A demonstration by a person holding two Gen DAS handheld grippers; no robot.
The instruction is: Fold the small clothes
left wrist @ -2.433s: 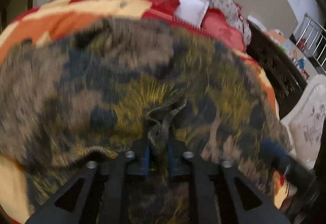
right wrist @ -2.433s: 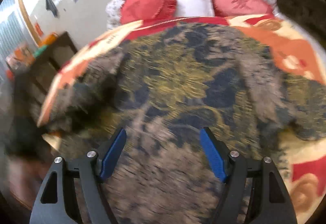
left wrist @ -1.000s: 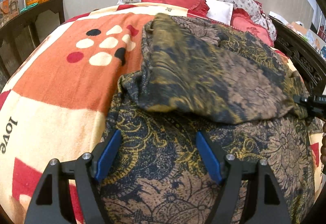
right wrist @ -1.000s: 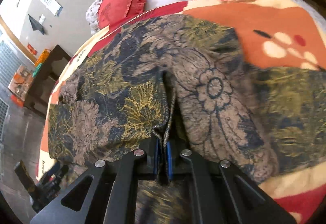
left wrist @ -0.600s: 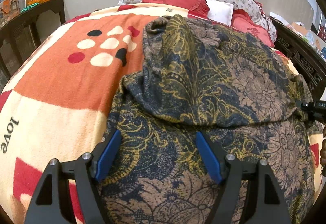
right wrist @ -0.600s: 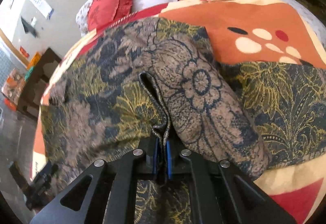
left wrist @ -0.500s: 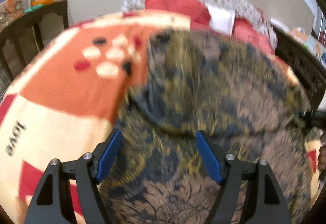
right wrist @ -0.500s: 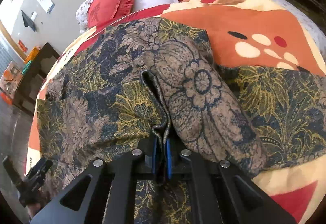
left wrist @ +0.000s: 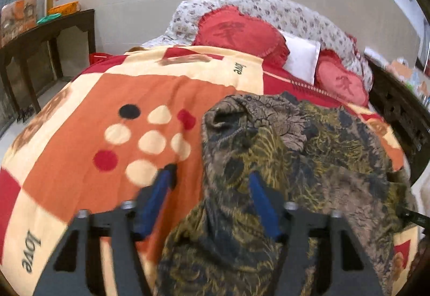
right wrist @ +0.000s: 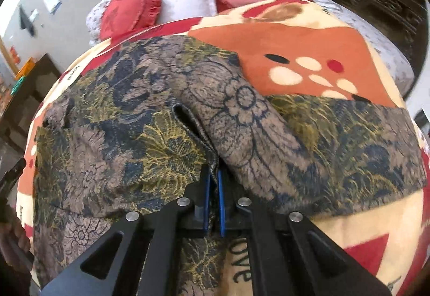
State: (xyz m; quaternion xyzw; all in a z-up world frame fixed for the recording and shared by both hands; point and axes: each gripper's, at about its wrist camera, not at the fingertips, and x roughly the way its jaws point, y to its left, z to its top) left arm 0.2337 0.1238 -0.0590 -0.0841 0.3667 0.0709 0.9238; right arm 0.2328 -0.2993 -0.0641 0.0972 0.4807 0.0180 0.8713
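Where blanket (left wrist: 80, 113) covers bed, right gripper (right wrist: 213, 188) fingers clamp garment (right wrist: 134, 134); left gripper (left wrist: 209, 188) fingers closing, apart.

Left gripper (left wrist: 212, 188): black open-frame fingers with triangular cut-outs, blue pads (left wrist: 264, 204) on the inner faces, silver round-head screws (left wrist: 289, 206) across the top. Right gripper (right wrist: 213, 188): same build, black webbed fingers, narrow blue pads (right wrist: 221, 204), four silver screws (right wrist: 184, 201). A hand (right wrist: 14, 242) shows at the lower left edge of the right wrist view; no sleeve visible.
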